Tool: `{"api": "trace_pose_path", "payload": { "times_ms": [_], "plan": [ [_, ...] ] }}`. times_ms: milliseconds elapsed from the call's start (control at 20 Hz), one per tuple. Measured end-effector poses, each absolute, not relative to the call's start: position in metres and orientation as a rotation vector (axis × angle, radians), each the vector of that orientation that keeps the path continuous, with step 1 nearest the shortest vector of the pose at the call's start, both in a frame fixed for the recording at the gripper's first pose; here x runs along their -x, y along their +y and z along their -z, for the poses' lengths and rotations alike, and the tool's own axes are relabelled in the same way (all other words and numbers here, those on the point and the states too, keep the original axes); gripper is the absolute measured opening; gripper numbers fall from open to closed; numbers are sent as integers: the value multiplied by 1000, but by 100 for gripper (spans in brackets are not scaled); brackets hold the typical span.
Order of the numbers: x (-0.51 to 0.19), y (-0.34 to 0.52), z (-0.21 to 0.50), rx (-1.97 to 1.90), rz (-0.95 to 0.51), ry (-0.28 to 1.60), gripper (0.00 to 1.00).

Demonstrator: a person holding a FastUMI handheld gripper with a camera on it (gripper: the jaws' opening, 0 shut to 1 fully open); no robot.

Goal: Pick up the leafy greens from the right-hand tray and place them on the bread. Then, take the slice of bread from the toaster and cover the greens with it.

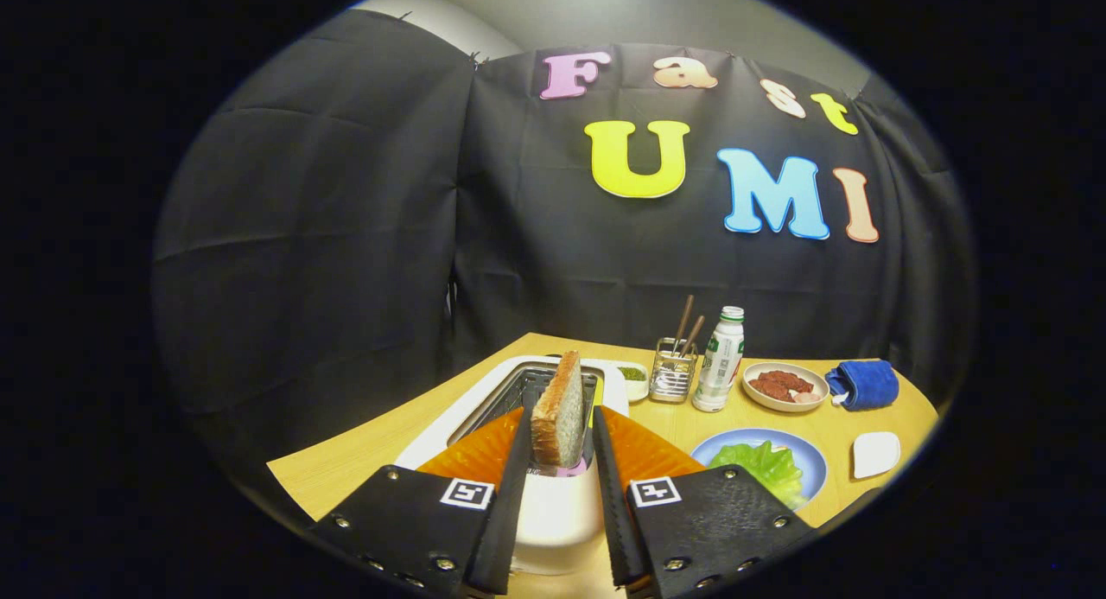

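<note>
1. Gripper view, the step in hand: the hand-held gripper (560,448) is clenched on the slice of bread (558,420), one finger pressed to each flat face. The slice stands upright on its edge, directly over the open slot of the toaster (553,504). I judge this to be the second half of the task, taking the bread from the toaster.

2. Same view, the greens: a leaf of leafy greens (760,465) lies on a blue plate (808,462) on the bench (346,465), beyond the fingers and off to their right. No bread is visible under the leaf, so I cannot tell whether the first step is properly done.

3. What the next move calls for, in my judgement: carrying the slice across to the plate, tipping it from upright to flat, and setting it down squarely over the greens before letting go.

4. Materials and shapes: the bread has a brown crust and a pale, porous crumb, and looks soft enough to dent under pressure. The toaster is white, smooth and rounded. The leaf is bright green and crinkled. The bench is light wood.

5. Other things, further back on the bench: a wire holder with brown sticks (674,370), a white bottle with a green cap (719,361), a shallow bowl of reddish food (785,385), a folded blue cloth (862,384) and a small white rounded pad (876,454).
</note>
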State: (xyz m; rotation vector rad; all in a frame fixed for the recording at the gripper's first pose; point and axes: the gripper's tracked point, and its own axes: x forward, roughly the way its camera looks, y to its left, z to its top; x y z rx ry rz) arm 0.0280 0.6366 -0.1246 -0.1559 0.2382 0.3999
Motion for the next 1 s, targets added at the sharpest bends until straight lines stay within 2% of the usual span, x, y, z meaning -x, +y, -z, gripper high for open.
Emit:
{"api": "trace_pose_path", "payload": {
  "times_ms": [300, 350, 400, 500, 1000],
  "plan": [
    [-37, 653, 131, 228, -432, 237, 44],
    [-45, 644, 131, 233, -391, 235, 40],
    [-46, 642, 130, 217, -381, 230, 14],
    [-45, 641, 129, 200, -384, 228, 6],
    [-39, 630, 64, 169, -417, 185, 6]
  ]
}}
